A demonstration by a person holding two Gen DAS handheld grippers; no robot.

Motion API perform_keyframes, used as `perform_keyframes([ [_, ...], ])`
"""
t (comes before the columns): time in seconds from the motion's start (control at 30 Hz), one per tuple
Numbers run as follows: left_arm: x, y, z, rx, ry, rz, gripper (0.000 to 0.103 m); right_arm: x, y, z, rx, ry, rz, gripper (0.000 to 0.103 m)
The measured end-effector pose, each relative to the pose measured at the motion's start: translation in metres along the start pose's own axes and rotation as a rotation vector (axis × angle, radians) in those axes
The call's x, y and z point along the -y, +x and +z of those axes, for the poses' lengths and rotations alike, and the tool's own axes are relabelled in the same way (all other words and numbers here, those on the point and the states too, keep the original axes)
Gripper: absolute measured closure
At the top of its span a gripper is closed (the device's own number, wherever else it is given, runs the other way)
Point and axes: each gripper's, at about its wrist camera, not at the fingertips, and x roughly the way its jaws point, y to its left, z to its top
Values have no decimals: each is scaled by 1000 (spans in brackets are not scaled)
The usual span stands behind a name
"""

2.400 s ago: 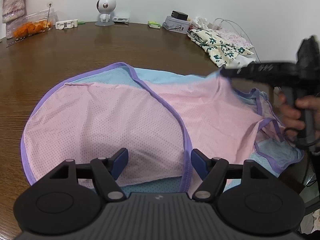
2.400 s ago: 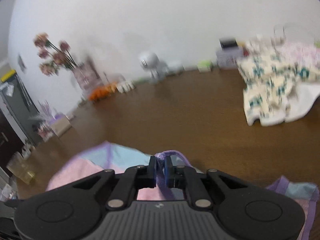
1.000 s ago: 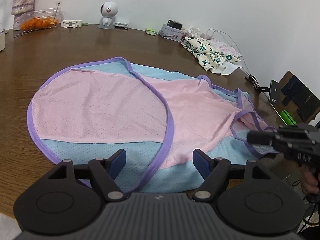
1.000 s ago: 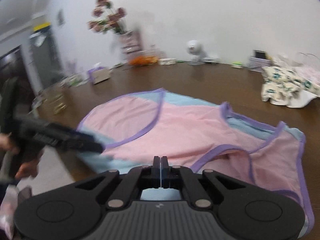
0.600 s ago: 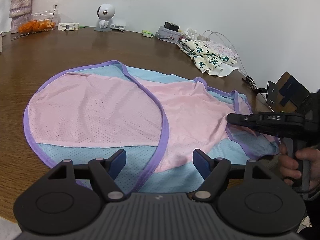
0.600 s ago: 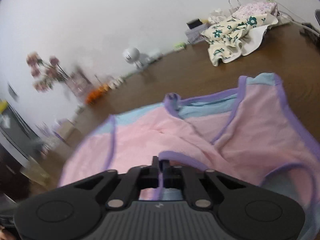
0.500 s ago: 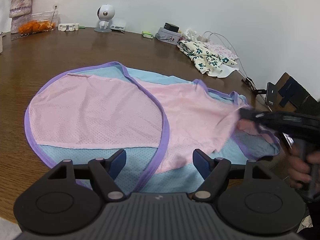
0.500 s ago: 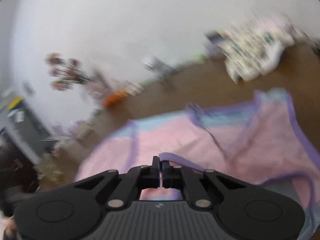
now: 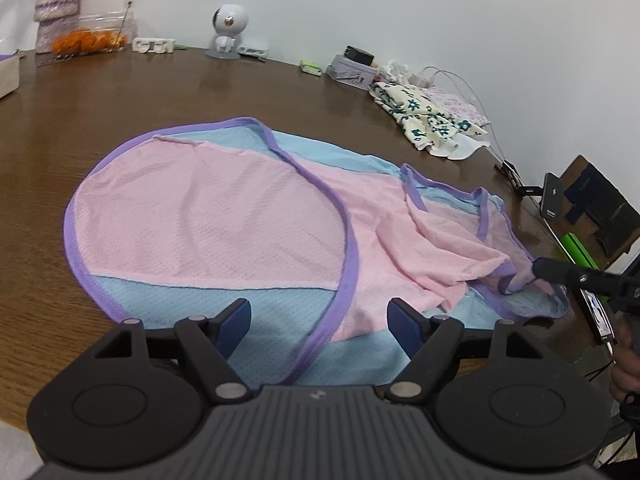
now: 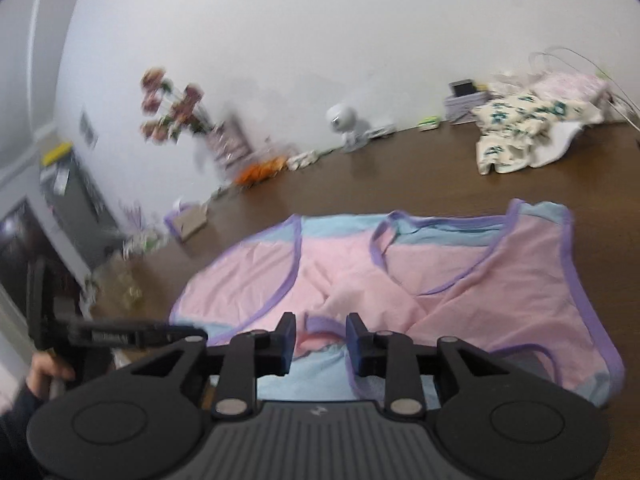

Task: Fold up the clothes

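A pink and light-blue mesh garment point(image 9: 224, 220) with purple trim lies spread on the brown table point(image 9: 120, 96). My left gripper point(image 9: 318, 316) hovers open over its near blue hem, with nothing between the fingers. At the garment's right end, my right gripper point(image 10: 321, 338) is open. A purple-edged strap fold point(image 10: 320, 325) lies loose between its fingers. In the left wrist view, the right gripper's tip point(image 9: 560, 272) sits at the bunched purple edge point(image 9: 516, 276). The left gripper point(image 10: 120, 334) shows in the right wrist view, held by a hand point(image 10: 44, 368).
A floral cloth pile point(image 9: 424, 120) lies at the far right of the table near cables. Along the back wall stand a white round camera figure point(image 9: 228, 28), a tub of orange things point(image 9: 86, 38) and a small tin point(image 9: 350, 72). A phone point(image 9: 554, 200) stands beyond the right table edge.
The right gripper, shut on the purple strap before, has opened and the strap now lies loose on the garment. The left gripper has barely moved.
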Motion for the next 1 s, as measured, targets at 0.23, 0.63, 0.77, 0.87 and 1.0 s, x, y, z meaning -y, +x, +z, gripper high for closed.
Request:
perform_keyframes([
  [0.23,3,3,0,-4,20,-3,26,0,6,1,51,-30,-68,70],
  [0.63,-12,-23,-26,60,129,-82,26,-5,-25,-1,66,-245,-100,72],
  [0.77,-16,-30,-33,46,222,-88,26,-12,-22,-10,-26,-281,31,75],
  [0.87,-23,-27,-38,39,244,-87,30,-9,-15,-18,-88,-272,-6,75],
  [1.0,-24,-27,-45,60,322,-96,49,-5,-19,-28,-86,-299,-28,75],
])
